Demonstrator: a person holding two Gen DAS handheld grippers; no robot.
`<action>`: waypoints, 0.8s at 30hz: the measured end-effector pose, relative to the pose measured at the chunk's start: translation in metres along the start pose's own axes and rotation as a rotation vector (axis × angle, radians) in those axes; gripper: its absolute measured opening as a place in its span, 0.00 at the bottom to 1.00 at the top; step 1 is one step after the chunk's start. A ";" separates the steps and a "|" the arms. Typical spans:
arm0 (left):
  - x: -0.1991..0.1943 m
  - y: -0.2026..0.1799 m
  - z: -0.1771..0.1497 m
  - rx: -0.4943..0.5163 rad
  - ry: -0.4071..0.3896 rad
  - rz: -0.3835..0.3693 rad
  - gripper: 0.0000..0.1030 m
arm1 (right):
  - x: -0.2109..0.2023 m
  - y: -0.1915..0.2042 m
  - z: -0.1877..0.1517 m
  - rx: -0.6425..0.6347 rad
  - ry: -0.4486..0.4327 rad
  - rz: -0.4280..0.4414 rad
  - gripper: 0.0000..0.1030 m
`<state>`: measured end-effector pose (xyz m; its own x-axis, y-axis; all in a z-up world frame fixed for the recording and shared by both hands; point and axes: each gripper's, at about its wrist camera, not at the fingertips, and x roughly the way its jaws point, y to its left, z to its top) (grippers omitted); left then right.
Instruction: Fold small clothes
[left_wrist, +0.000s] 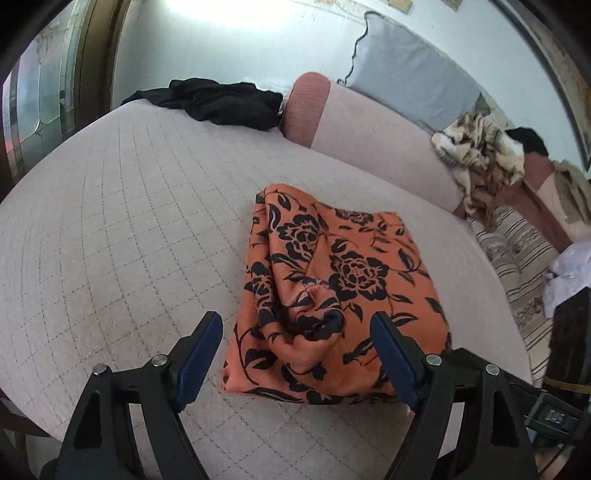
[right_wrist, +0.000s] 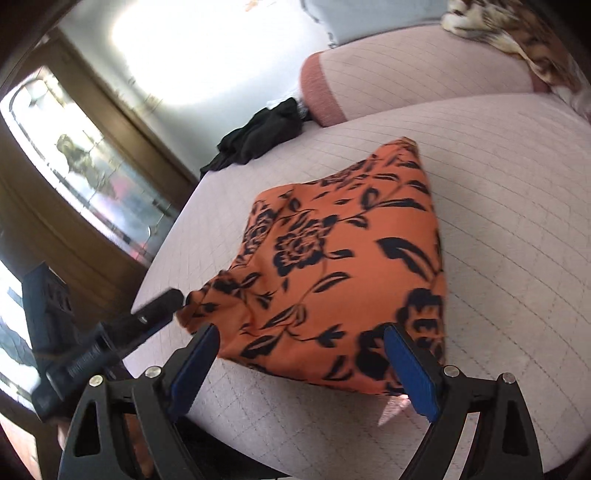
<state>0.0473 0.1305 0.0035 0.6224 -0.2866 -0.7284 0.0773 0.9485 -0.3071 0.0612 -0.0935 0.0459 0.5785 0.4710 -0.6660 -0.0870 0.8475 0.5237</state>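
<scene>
An orange garment with a black flower print (left_wrist: 332, 295) lies folded into a rough rectangle on the quilted pink cushion (left_wrist: 122, 229). It also shows in the right wrist view (right_wrist: 343, 273). My left gripper (left_wrist: 295, 325) is open and empty, its blue-padded fingers (left_wrist: 199, 350) straddling the garment's near edge just above it. My right gripper (right_wrist: 299, 339) is open and empty too, at the garment's near edge. The left gripper's finger (right_wrist: 155, 314) shows in the right wrist view, beside the garment's left corner.
A black garment (left_wrist: 221, 101) lies crumpled at the far edge of the cushion, next to a pink bolster (left_wrist: 351, 122). A brown and white patterned cloth (left_wrist: 480, 158) drapes over the bolster's right end. A striped cushion (left_wrist: 517, 266) lies right. A wooden door with glass (right_wrist: 74, 177) stands left.
</scene>
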 end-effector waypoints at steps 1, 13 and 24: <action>0.009 0.003 0.002 -0.032 0.026 0.005 0.62 | 0.003 -0.005 0.005 0.012 0.000 0.006 0.90; 0.007 0.060 -0.013 -0.293 0.133 0.009 0.26 | 0.009 -0.042 0.004 0.056 0.008 0.119 0.90; 0.007 -0.033 0.038 0.132 -0.055 0.124 0.62 | -0.010 -0.074 0.014 0.170 -0.031 0.202 0.90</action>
<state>0.0783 0.1020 0.0318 0.6748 -0.1623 -0.7200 0.0969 0.9866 -0.1315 0.0731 -0.1645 0.0214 0.5881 0.6166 -0.5234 -0.0678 0.6824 0.7278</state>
